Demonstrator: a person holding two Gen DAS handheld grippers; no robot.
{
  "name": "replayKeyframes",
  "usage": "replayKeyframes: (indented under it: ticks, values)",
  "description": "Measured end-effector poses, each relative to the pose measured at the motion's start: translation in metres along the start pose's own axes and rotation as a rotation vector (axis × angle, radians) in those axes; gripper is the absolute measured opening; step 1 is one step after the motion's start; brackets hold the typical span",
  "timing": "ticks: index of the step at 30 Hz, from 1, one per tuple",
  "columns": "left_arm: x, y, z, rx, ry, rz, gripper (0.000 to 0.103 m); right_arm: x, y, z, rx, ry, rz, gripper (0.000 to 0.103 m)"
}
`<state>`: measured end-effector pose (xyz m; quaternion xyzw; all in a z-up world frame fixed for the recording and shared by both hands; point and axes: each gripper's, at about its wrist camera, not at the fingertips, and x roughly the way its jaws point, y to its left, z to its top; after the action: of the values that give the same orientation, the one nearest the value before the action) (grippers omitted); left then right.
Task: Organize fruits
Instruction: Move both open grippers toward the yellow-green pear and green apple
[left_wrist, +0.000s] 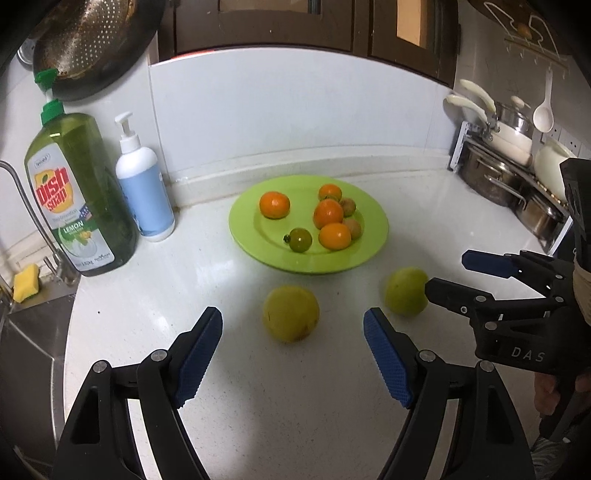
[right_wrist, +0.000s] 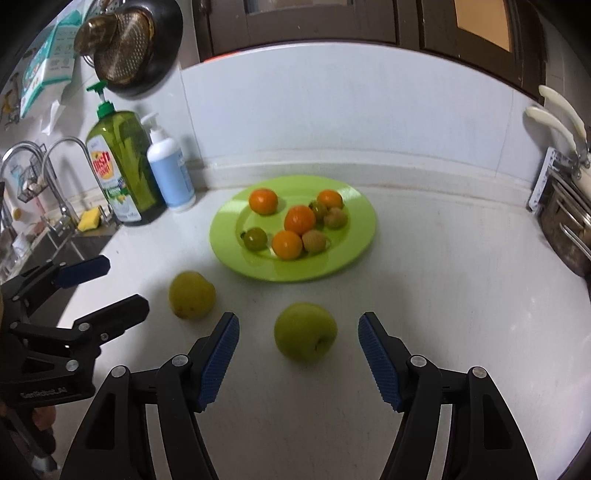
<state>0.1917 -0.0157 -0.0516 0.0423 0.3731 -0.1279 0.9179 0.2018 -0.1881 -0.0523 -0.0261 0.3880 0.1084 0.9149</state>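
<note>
Black linkage tool with ridged blue pads, silver pivot screws.

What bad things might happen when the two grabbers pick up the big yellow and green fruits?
The yellow fruit and the green apple are round and lie loose on the counter, so a nudge from the open left gripper or right gripper might roll them away. The green plate is already crowded with small fruits, so setting a big one down there might knock them around.

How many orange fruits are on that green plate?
4, all on the green plate: one at the back left, one at the back right, one in the middle, one nearest the front. None seems hidden.
</note>
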Motion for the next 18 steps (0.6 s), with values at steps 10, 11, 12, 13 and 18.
replayKeyframes:
  ticks: [10, 11, 12, 13, 18]
  values:
    - [0.030, 0.003, -0.009, 0.040, 0.031, 0.026, 0.079, 0.027, -0.005, -0.010, 0.009, 0.067, -0.011, 0.068]
    - [0.032, 0.003, -0.009, 0.043, 0.034, 0.025, 0.079, 0.029, -0.005, -0.011, 0.009, 0.071, -0.012, 0.068]
    - [0.035, 0.003, -0.010, 0.045, 0.037, 0.023, 0.079, 0.031, -0.006, -0.011, 0.008, 0.076, -0.015, 0.068]
    - [0.039, 0.003, -0.011, 0.048, 0.042, 0.018, 0.078, 0.034, -0.006, -0.012, 0.008, 0.083, -0.015, 0.068]
    - [0.055, 0.005, -0.011, 0.044, 0.067, -0.005, 0.076, 0.046, -0.006, -0.013, 0.010, 0.105, -0.009, 0.068]
